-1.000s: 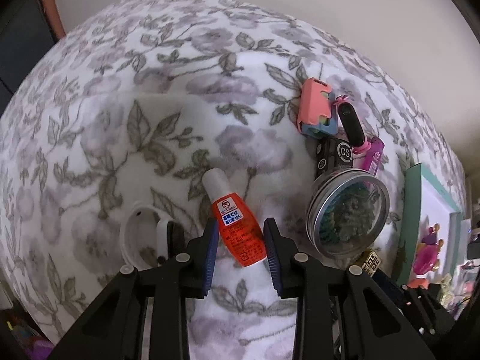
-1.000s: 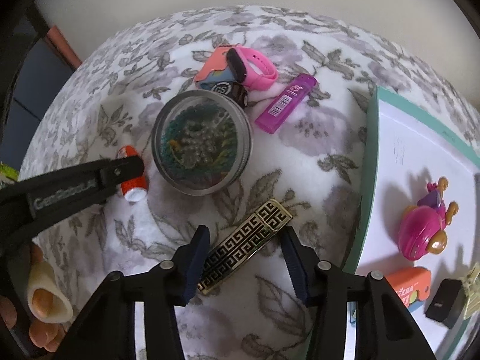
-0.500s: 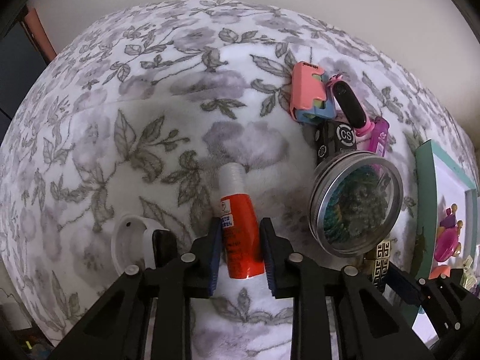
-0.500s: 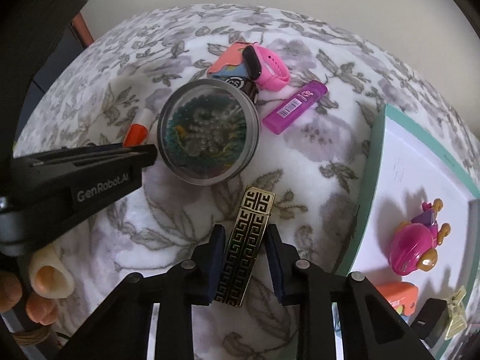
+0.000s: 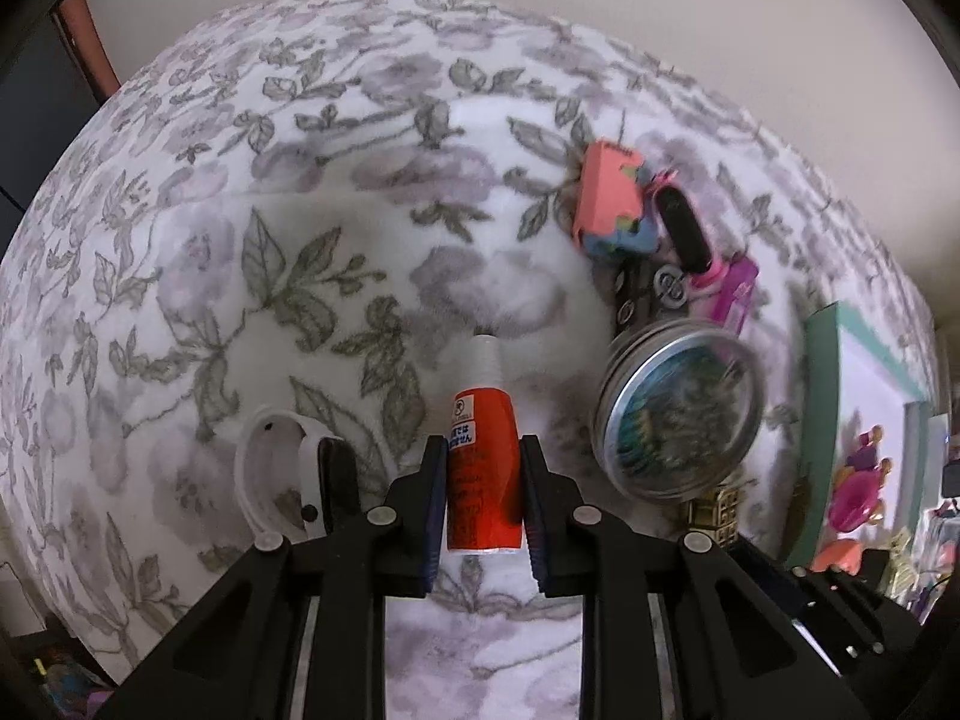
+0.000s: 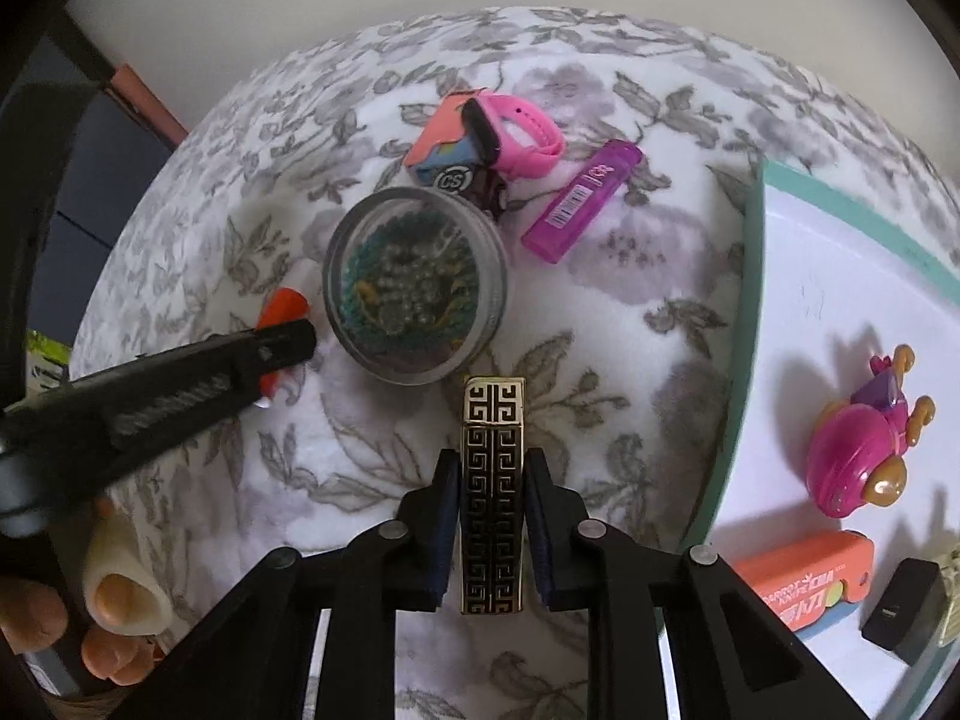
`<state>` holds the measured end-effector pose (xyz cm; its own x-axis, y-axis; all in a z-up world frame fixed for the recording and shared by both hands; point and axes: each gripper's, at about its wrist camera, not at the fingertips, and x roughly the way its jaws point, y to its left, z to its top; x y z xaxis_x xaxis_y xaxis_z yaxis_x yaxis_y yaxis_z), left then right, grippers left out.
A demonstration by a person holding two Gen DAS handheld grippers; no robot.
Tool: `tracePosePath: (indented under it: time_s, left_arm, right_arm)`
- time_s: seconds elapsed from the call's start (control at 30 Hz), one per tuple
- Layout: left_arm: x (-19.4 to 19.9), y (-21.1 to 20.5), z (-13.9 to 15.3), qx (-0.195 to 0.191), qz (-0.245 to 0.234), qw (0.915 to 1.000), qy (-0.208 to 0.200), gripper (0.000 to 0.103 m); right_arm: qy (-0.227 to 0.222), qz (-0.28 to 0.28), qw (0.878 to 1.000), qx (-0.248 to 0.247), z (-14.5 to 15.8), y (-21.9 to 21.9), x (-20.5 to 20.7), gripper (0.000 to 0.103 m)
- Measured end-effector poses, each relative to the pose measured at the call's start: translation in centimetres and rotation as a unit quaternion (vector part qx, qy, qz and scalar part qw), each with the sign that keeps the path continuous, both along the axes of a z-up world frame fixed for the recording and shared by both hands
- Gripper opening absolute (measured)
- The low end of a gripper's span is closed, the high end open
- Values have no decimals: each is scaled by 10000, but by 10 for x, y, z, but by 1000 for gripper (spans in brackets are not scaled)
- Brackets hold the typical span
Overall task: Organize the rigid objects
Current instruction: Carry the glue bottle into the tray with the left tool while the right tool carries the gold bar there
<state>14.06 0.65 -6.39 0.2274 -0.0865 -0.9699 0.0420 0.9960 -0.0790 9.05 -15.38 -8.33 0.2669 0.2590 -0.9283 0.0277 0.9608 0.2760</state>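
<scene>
My left gripper [image 5: 483, 480] is shut on an orange tube with a white cap [image 5: 483, 450], whose cap end points away over the flowered blanket [image 5: 300, 210]. My right gripper [image 6: 493, 498] is shut on a black bar with a gold key pattern [image 6: 493, 480], held lengthwise between the pads. From the right wrist, the left gripper [image 6: 282, 348] shows at the left with the orange tube [image 6: 282, 312] poking out behind it.
A round tin with a clear lid [image 6: 414, 288] lies close ahead of both grippers. Beyond it sit a pink watch [image 6: 516, 132], a pink-and-blue case [image 6: 438, 144] and a purple lighter [image 6: 582, 198]. A green-rimmed tray [image 6: 744, 312] at the right holds a pink toy [image 6: 858, 450], an orange box [image 6: 804, 576]. A white watch [image 5: 270, 474] lies left.
Both grippers closed: the left onto the orange tube, the right onto the black-and-gold bar, which swung from slanted to straight between the pads.
</scene>
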Motion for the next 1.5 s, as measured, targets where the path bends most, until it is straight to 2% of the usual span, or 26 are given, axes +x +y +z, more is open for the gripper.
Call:
tracePosePath:
  time_s: [0.17,0.4,0.7,0.83,0.97,1.17,1.4,1.5]
  left_arm:
    - [-1,5,20,-157,60,9996,-205,24]
    - [-6,6,54,-452,164,9972,-570,24]
    - [-11,-27,94,-861,-138,9911,-1003,24]
    - [-16,-50,102,-967,-381,9890,-1050,24]
    - [-23,-80,106,-987,-707,9871,-1048,24]
    - [-39,-131,102,-874,-1287,9825,-1022,24]
    - [-57,-187,90,-716,-1890,9747,-957,24]
    - [-61,-207,79,-648,-2119,9712,-877,24]
  right_arm:
    - [-24,-259,9974,674,5,-19,-2,22]
    - [-425,-573,9924,1002,41,-46,-1,22]
    - [-1035,-1121,9857,721,87,-105,-15,22]
    - [-1161,-1509,9790,726,96,-144,-30,22]
    - [-1178,-1895,9741,354,103,-181,-48,22]
    - [-1116,-2413,9639,-131,103,-230,-73,22]
    - [-1079,-2871,9516,-199,95,-269,-95,22]
    - [-1032,-2893,9515,-165,89,-273,-97,22]
